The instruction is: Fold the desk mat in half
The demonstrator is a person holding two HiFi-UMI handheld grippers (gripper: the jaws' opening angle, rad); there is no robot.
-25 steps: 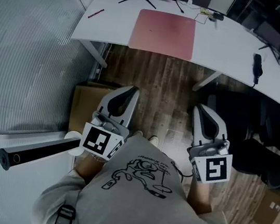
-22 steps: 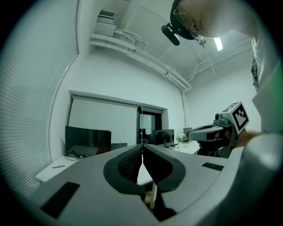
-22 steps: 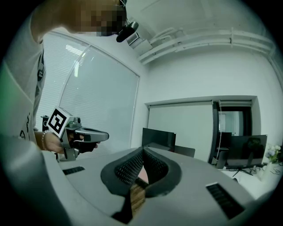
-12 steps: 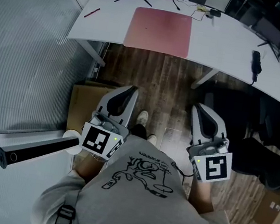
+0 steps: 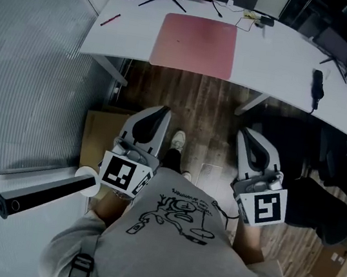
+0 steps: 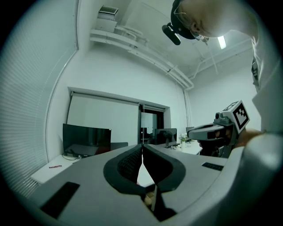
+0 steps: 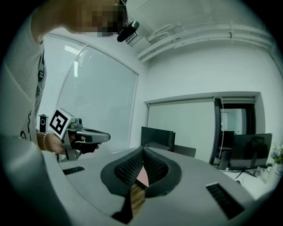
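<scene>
Since 1 second ago the tabletop [image 5: 278,56] has drawn slightly nearer and 1 shoe [image 5: 176,140] has stepped forward. The pink desk mat [image 5: 195,45] lies flat on the tabletop, well ahead of the fingers. The left gripper [image 5: 158,110] and right gripper [image 5: 250,134] are both clenched and empty.

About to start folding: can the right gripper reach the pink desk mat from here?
Probably not yet. The right gripper sits at the person's waist, with a stretch of floor before the desk where the desk mat lies. Nothing blocks the way; stepping closer should do.
</scene>
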